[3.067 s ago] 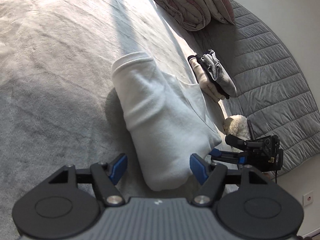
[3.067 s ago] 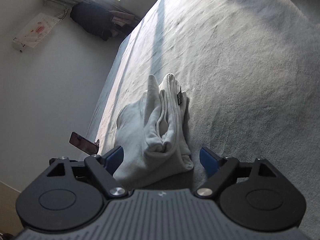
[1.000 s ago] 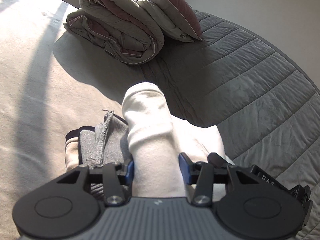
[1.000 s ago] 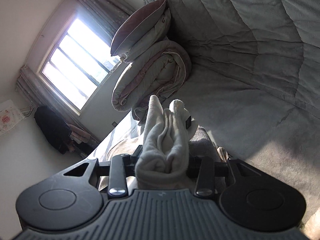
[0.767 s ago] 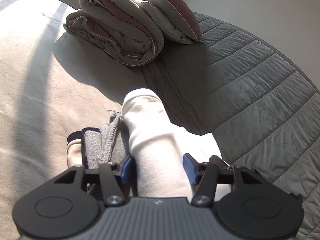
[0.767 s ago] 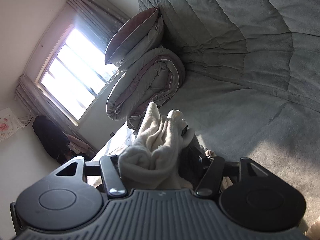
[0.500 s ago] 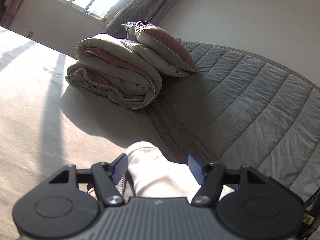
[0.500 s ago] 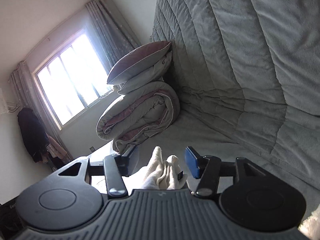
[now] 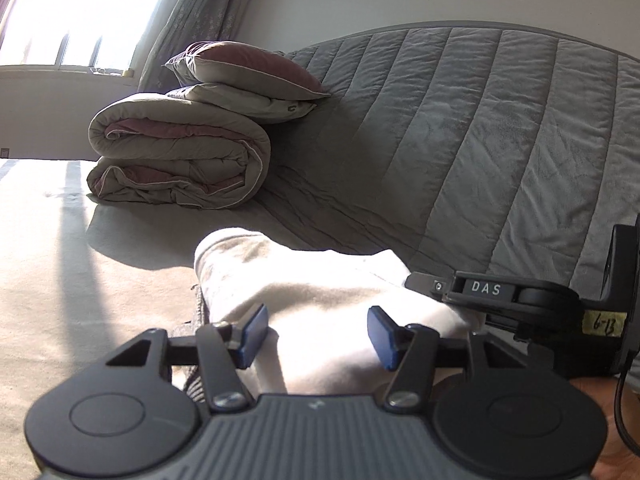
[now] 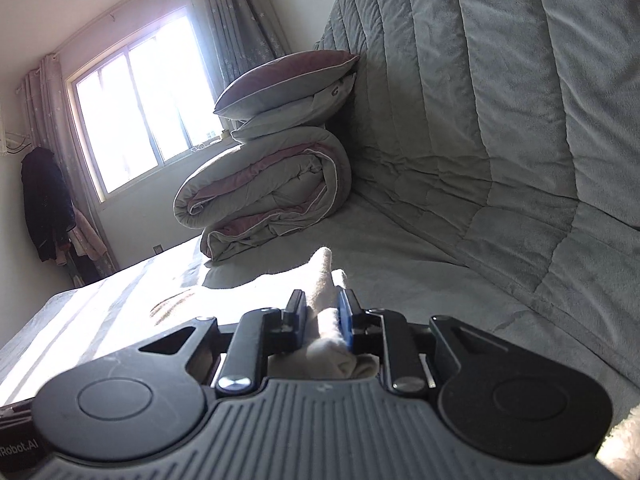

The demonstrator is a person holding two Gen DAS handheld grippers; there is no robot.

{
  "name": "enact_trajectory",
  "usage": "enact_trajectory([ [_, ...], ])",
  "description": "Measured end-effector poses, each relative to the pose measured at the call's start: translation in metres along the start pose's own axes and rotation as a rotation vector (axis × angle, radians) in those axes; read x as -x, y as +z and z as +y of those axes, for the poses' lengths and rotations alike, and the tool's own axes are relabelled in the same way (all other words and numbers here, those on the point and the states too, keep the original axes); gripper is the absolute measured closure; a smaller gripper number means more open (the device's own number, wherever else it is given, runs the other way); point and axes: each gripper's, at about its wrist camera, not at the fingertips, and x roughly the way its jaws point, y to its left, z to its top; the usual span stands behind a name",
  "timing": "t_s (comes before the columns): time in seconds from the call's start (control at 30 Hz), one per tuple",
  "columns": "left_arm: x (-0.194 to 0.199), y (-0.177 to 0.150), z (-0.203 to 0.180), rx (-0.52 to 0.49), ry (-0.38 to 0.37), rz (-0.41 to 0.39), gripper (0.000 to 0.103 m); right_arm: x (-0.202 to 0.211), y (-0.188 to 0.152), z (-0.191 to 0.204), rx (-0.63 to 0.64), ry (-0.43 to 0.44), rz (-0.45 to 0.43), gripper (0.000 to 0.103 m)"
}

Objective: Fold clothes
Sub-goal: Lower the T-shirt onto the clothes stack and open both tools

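With both wrist views angled low across the bed, the left gripper (image 9: 316, 330) stands about half open, its blue pads either side of the folded white garment (image 9: 320, 284) but not pressing it; the jaws have just been closing a little. The garment lies beneath and ahead of that gripper, resting on a stack whose grey knit edge (image 9: 198, 312) shows at its left side. Whether the left pad brushes the cloth cannot be told.

Seen from the right wrist, the right gripper (image 10: 322, 322) is nearly closed, its jaws having just been closing, and the pads pinch a bunched fold of the white garment (image 10: 326, 276) between them. In the left view the same tool reaches in from the right edge, its black body (image 9: 520, 296) lying against the garment's far side.

Beyond the garment the bed surface (image 10: 120, 304) is sunlit at left and shaded toward the quilted grey headboard (image 9: 500, 140). Farther back a rolled duvet (image 9: 176, 160) sits against the headboard, two pillows (image 9: 248, 76) stacked on top. Behind those are the window (image 10: 136, 112) and its curtain (image 9: 196, 20); dark clothing (image 10: 44, 204) hangs by the wall.
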Motion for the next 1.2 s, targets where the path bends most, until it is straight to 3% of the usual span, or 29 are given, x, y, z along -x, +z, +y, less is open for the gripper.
enact_trajectory([
  [0.07,0.003,0.006,-0.001,0.009,0.000,0.012,0.041,0.003,0.003,0.002,-0.015,-0.002,0.000,0.076],
  [0.13,0.012,0.012,-0.001,0.037,0.005,0.024,0.036,0.010,0.007,0.006,-0.043,-0.013,0.008,0.062],
  [0.27,0.035,0.020,-0.006,0.044,0.039,0.050,0.030,0.031,0.015,0.018,-0.046,-0.027,0.016,0.054],
  [0.43,0.073,0.024,-0.014,0.031,0.096,0.130,0.021,0.065,0.018,0.034,-0.072,-0.036,0.004,0.032],
  [0.57,0.107,0.022,-0.017,0.032,0.140,0.188,0.016,0.092,0.016,0.059,-0.015,-0.096,0.013,0.024],
  [0.73,0.151,0.020,-0.014,0.023,0.209,0.238,0.004,0.126,0.006,0.094,0.052,-0.137,-0.004,0.002],
  [0.87,0.181,0.019,-0.012,-0.008,0.262,0.262,0.001,0.148,-0.007,0.122,0.121,-0.169,0.000,0.000],
  [1.2,0.238,0.010,-0.002,-0.024,0.303,0.365,0.001,0.184,-0.039,0.161,0.044,-0.204,0.093,0.000],
])
